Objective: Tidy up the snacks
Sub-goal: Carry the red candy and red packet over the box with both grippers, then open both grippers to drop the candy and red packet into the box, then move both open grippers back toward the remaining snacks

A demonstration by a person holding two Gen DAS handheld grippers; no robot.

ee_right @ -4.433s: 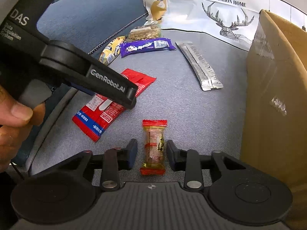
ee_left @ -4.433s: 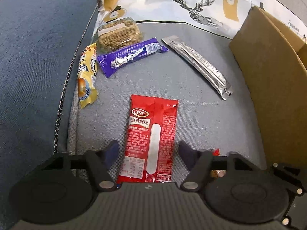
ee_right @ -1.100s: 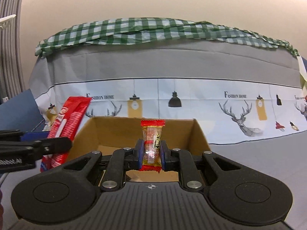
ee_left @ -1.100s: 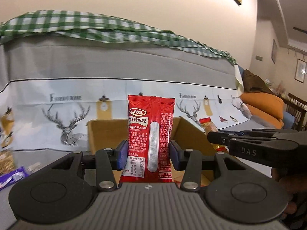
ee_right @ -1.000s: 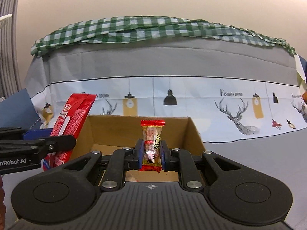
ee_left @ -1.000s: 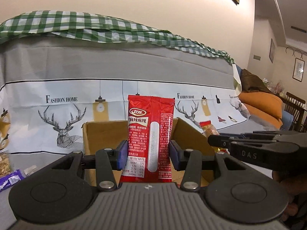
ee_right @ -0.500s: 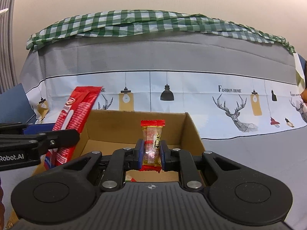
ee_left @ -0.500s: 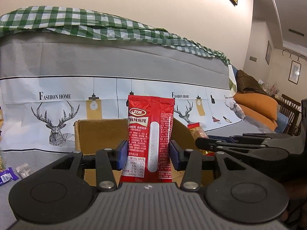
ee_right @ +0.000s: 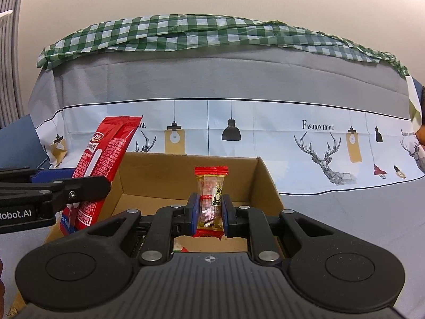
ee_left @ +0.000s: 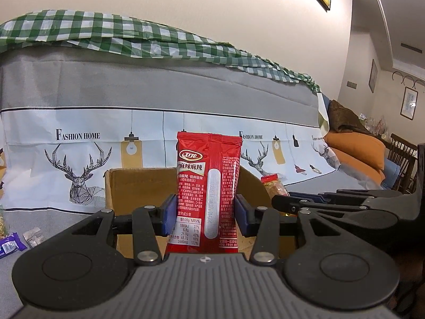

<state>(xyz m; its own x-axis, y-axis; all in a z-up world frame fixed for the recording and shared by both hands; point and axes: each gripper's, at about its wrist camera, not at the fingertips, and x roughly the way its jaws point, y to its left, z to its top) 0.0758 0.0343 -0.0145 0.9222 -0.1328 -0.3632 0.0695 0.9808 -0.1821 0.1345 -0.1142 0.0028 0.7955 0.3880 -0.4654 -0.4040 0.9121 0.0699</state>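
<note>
Both snacks now lifted off the sofa: left gripper [ee_left: 205, 214] clamps red packet [ee_left: 209, 186], right gripper [ee_right: 210, 210] pinches small candy [ee_right: 211, 199], above the cardboard box [ee_right: 261, 180]. Neither dropped yet; purple bar [ee_left: 9, 244] remains left of the box.

Snack packet [ee_left: 208, 186] and candy [ee_right: 211, 199] before the cardboard box [ee_right: 263, 183], seemingly on a sofa [ee_right: 345, 212]

A red packet [ee_left: 209, 194] with white lettering, a clear candy wrapper [ee_right: 211, 202] with red ends, a brown cardboard box [ee_right: 263, 183], a purple bar [ee_left: 8, 246], a green-and-white checked cloth [ee_right: 186, 34] and a grey-and-white cover [ee_right: 265, 122] printed with black deer and lamps are seen.
</note>
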